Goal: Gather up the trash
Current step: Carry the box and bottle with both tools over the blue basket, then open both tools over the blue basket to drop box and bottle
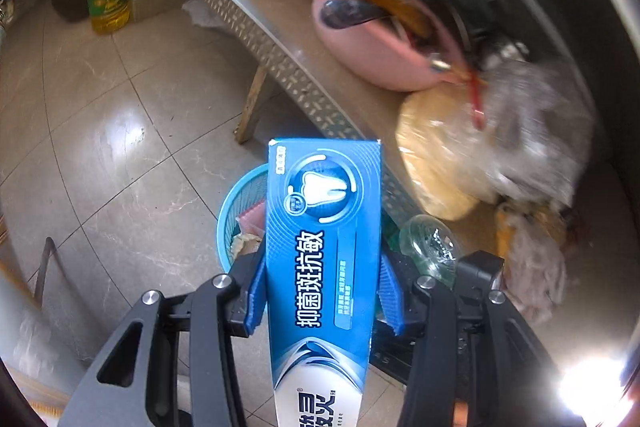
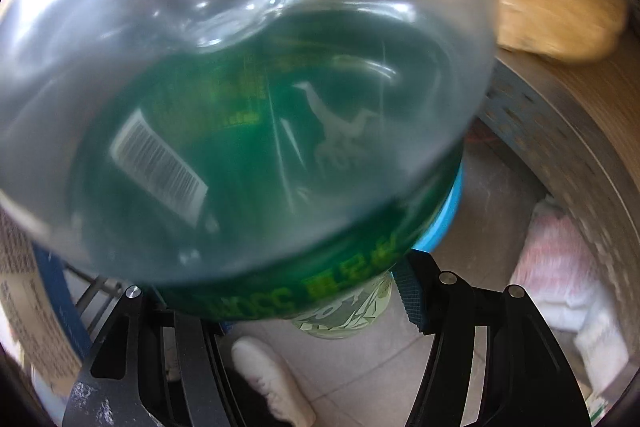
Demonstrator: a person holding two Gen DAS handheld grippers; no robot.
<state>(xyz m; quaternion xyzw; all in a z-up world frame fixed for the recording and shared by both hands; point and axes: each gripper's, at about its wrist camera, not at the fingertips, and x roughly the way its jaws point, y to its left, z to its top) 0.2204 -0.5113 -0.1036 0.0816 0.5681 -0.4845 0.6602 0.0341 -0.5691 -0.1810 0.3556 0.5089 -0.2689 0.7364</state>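
Left gripper point(image 1: 322, 301): blue pads pinch a blue toothpaste box point(image 1: 322, 251) by its long sides; the box juts straight out ahead of the jaws. Beyond the box's far end, below it, sits a blue basket point(image 1: 240, 215) on tiled floor point(image 1: 120, 147), with scraps inside. Open floor lies left of the jaws. To the right runs the perforated metal edge of a table point(image 1: 280, 59), close by, crowded with a pink bowl point(image 1: 360, 55) and bags.

Right gripper point(image 2: 280, 303): jaws clamp a clear bottle with green label point(image 2: 248, 131), which fills the view ahead. A blue rim shows just past the bottle's lower right. A white shoe point(image 2: 272, 383) lies beneath the jaws.
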